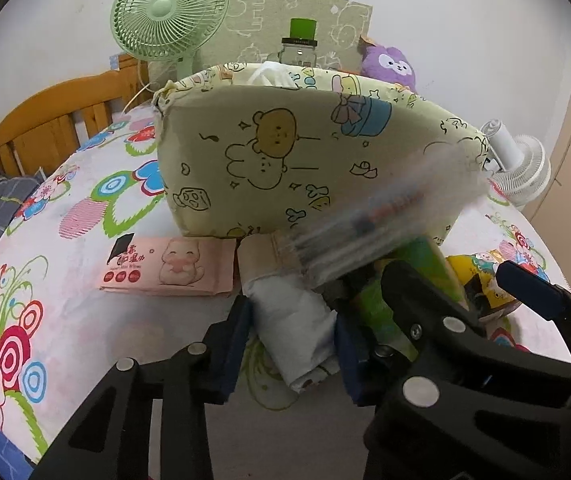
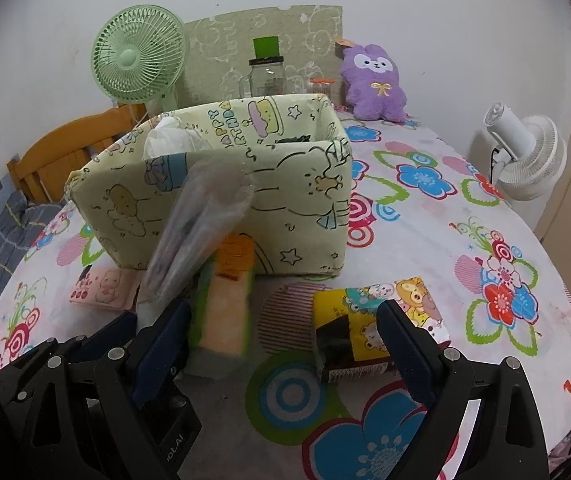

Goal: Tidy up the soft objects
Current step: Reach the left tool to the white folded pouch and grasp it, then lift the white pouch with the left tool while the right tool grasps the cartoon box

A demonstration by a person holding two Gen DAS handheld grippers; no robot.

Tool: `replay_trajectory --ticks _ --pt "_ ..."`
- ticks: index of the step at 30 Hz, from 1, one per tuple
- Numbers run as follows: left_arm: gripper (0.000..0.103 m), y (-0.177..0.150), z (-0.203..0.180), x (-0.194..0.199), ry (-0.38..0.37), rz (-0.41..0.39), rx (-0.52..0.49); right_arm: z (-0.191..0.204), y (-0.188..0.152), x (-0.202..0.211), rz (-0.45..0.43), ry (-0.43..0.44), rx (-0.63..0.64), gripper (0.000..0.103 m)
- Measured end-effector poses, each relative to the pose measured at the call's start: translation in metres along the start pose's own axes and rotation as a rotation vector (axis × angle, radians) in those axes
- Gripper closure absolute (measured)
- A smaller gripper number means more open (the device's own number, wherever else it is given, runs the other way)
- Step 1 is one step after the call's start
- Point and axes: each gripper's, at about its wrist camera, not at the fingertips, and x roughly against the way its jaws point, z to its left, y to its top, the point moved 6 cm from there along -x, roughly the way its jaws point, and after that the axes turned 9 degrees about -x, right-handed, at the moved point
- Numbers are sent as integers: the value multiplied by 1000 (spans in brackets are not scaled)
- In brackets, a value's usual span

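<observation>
Floral bedsheet (image 2: 425,216) covers a bed with a wooden headboard (image 1: 45,120) against a white wall; a green fan (image 2: 139,54) and purple plush (image 2: 373,80) stand behind the fabric bin (image 2: 221,200). Left gripper (image 1: 291,344) pinches a white cloth roll (image 1: 293,320) before the bin. Right gripper (image 2: 281,344) gapes wide, holding nothing, over a yellow cartoon pack (image 2: 373,320).

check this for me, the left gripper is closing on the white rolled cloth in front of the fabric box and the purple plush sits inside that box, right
Not quite. The purple plush is not inside the fabric box; it sits behind it on the bed, against the wall, as the right wrist view shows. The rest holds: the left gripper has the white rolled cloth between its fingers in front of the box.
</observation>
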Motion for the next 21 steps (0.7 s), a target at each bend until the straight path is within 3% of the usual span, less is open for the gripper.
replay_trajectory --ticks 8,21 --pt "71 -2 -1 3 9 0 -14 0 -3 3 2 -2 0 7" --pt "73 2 -13 26 71 -56 -40 -10 -2 20 -30 17 -24 7"
